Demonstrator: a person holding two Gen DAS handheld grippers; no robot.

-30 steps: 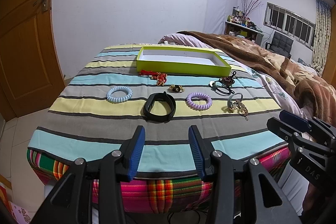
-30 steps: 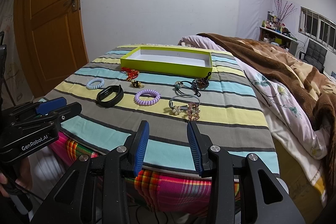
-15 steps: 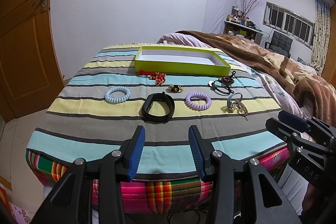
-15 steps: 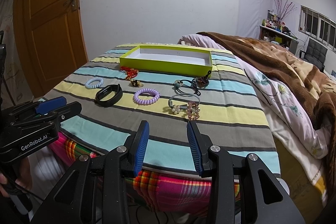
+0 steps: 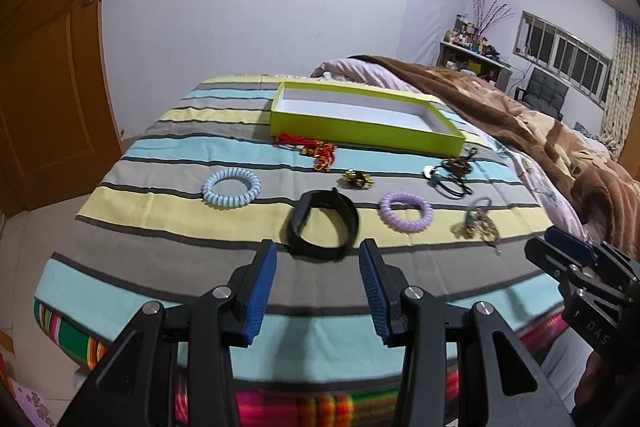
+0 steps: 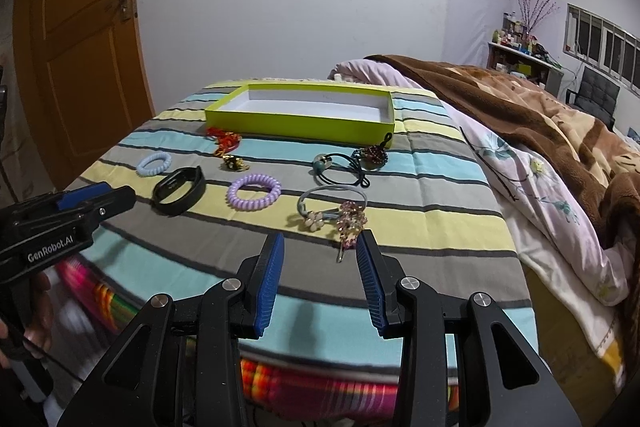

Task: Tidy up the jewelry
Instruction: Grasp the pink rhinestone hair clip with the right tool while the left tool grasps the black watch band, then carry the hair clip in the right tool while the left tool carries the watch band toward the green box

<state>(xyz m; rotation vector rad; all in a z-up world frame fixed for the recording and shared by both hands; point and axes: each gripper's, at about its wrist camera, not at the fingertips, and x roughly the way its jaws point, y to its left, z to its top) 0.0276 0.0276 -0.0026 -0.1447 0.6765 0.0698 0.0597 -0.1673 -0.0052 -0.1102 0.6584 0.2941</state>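
On a striped cloth (image 5: 160, 223) spread over a table, pieces of jewelry lie loose in front of a shallow lime-green tray (image 5: 360, 125) with a white floor and nothing in it. Nearest the tray's front wall sits a red-and-gold tasselled charm (image 5: 316, 151), and just beyond it a small gold trinket (image 5: 357, 179). A pale blue spiral hair tie (image 5: 231, 189) lies to the left, a black wristband (image 5: 323, 229) in the middle, and a lilac spiral hair tie (image 5: 406, 211) to its right, all apart from one another. Farther right are black elastic ties with beaded ornaments (image 6: 352, 163) and, nearer the table's edge, a grey-blue hair tie with a flower and a jewelled clip (image 6: 336, 215). The left gripper (image 5: 318, 287) hangs over the near edge, jaws spread wide and holding nothing, lined up with the wristband. The right gripper (image 6: 320, 277) likewise stands parted and empty, just short of the jewelled clip. Beside the table, a brown blanket (image 6: 540, 107) covers a bed, and a wooden door (image 6: 80, 47) stands at left.
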